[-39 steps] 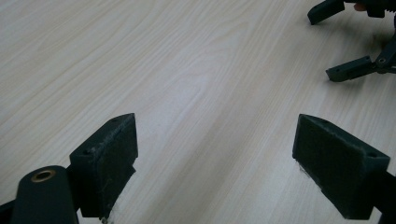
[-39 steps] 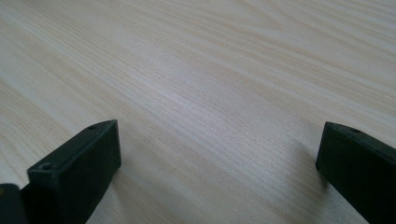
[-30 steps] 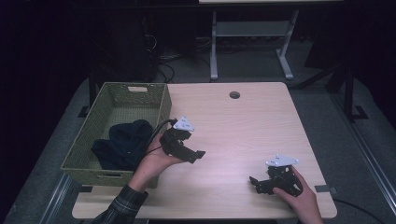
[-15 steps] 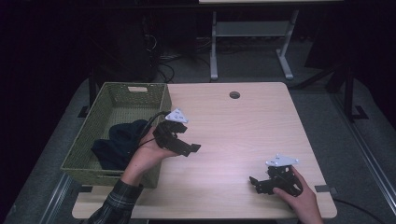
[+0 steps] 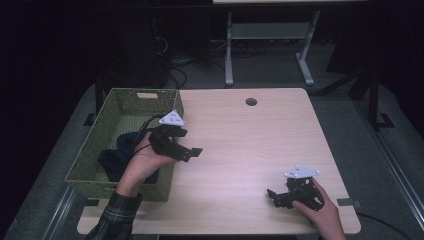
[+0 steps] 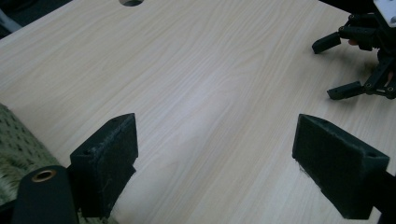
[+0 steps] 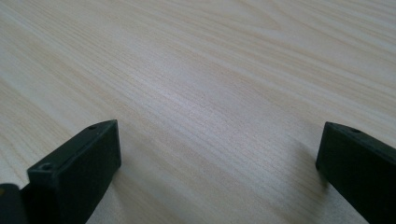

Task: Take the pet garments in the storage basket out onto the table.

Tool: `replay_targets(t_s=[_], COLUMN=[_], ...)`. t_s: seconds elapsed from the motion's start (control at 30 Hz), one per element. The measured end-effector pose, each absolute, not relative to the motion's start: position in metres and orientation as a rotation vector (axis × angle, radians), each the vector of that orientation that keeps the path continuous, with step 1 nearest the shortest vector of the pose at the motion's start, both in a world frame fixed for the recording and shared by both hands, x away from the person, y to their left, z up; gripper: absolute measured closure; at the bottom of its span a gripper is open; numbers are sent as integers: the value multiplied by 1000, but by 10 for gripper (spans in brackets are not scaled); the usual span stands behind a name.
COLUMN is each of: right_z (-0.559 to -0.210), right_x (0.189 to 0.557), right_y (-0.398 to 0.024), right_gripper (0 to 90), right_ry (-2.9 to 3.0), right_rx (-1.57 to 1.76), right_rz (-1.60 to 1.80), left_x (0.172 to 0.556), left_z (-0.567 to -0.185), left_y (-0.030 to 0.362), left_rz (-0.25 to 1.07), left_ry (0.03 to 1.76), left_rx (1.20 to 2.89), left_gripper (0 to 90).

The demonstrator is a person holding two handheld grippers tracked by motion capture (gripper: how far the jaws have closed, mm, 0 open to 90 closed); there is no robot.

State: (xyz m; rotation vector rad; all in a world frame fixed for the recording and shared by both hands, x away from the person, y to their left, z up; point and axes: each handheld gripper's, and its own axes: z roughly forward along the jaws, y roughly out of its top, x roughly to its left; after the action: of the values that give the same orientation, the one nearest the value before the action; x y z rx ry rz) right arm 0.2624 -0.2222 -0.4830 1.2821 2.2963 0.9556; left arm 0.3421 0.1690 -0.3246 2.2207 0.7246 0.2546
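While the dark garment [image 5: 120, 155] is lying inside the green woven basket [image 5: 131, 103] at the left side of the bench [image 5: 250, 145], the left gripper [image 5: 186, 151] is hanging just beside the basket's right wall, over the bare wood, and its jaws are standing wide apart with nothing between them. In the left gripper view, both black jaws are showing the pale wood grain between them, with a corner of the basket weave at the lower left. The right gripper [image 5: 276, 196] is resting near the near right corner of the bench, well apart from the basket, and its jaws are also standing open and holding nothing; the right gripper view is looking along them at bare wood.

Judging from how things are lying, the work of putting clothing into the basket is looking finished or almost finished. The garment is sitting in the near part of the basket, in a loose heap, and I am not seeing any other cloth on the bench surface. A round cable hole [image 5: 251, 101] is the single other feature on the wood, at the far side. What is possibly left is little: perhaps bringing the left gripper to rest on the bench as the right one is. Whether the garment is lying fully below the rim, I cannot tell, because the person's left hand [image 5: 142, 162] is covering part of it.
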Motion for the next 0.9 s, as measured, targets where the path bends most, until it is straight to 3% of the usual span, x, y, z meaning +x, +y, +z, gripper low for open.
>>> replay_targets(t_s=[0.9], right_z=[-483], right_x=[262], right_y=[-222], right_gripper=[0], right_ry=[2297], right_rx=[1282], right_rz=[955], left_x=[342], left_z=[-309], left_y=[232], left_rz=[361], left_ry=[836], left_rx=[2157], left_gripper=[139])
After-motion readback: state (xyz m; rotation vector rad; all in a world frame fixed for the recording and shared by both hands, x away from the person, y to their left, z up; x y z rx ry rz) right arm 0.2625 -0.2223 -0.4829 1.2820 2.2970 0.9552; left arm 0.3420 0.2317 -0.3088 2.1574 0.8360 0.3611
